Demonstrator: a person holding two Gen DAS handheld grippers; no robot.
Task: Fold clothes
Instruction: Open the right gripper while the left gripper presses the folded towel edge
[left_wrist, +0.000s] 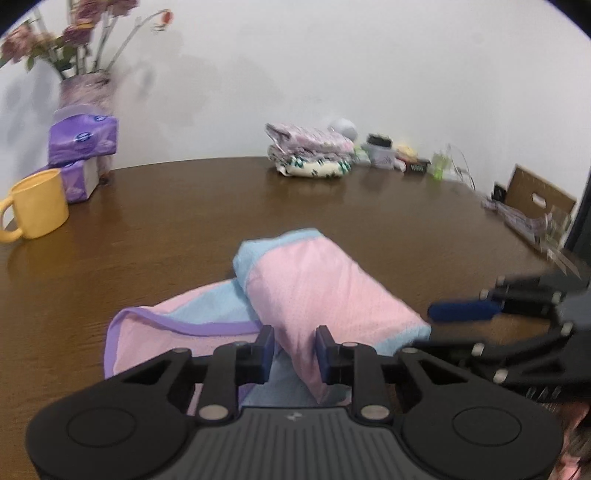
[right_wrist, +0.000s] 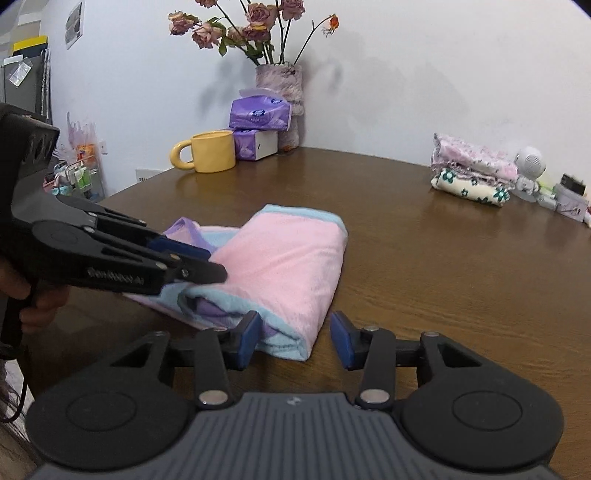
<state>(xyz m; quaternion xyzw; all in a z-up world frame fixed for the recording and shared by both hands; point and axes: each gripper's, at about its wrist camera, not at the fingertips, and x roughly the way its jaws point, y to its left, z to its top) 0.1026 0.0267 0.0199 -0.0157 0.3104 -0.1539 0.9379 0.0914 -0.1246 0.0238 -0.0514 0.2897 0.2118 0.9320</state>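
My left gripper (left_wrist: 294, 354) carries raised lettering on its side, seen only from the right wrist and too blurred to read. The purple tissue packs (right_wrist: 258, 114) bear a round blue logo, illegible. The garment (right_wrist: 280, 266), a soft pink mesh-like cloth edged in pale blue and lilac, lies partly folded into a thick pad on the brown wood-grain table (right_wrist: 443, 266). My left jaws are clamped on a fold of it. My right gripper (right_wrist: 293, 341) has jaws apart, the pad's near corner between them, untouched. Ahead of my right jaws stand a glossy yellow mug (right_wrist: 212, 151) and a vase of dried roses (right_wrist: 280, 92). A folded floral stack (right_wrist: 472, 173) sits far right.
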